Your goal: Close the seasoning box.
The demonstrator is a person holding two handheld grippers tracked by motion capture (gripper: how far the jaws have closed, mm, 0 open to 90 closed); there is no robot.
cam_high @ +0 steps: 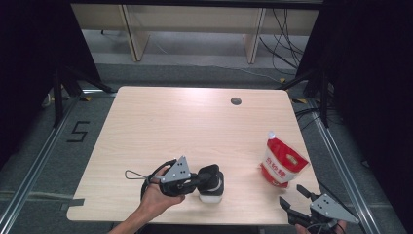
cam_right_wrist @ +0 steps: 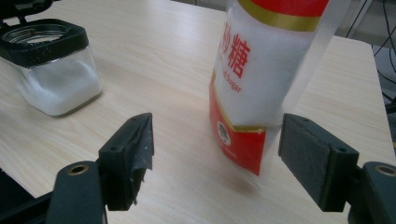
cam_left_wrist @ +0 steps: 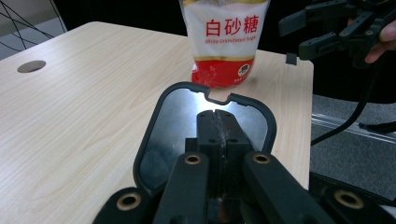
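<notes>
The left gripper (cam_high: 202, 179) pinches the black lid (cam_left_wrist: 205, 135) of the sugar jar (cam_high: 212, 187) at the table's (cam_high: 185, 126) near edge. The right gripper (cam_high: 292, 195), jaws spread and empty, sits just beside the sugar pouch (cam_high: 282, 163), well right of the jar.

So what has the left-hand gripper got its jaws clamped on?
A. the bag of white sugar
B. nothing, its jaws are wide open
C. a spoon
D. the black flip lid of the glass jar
D: in the left gripper view the left gripper has its jaws pressed together on the black lid, while the sugar bag stands apart, farther back on the table.
</notes>
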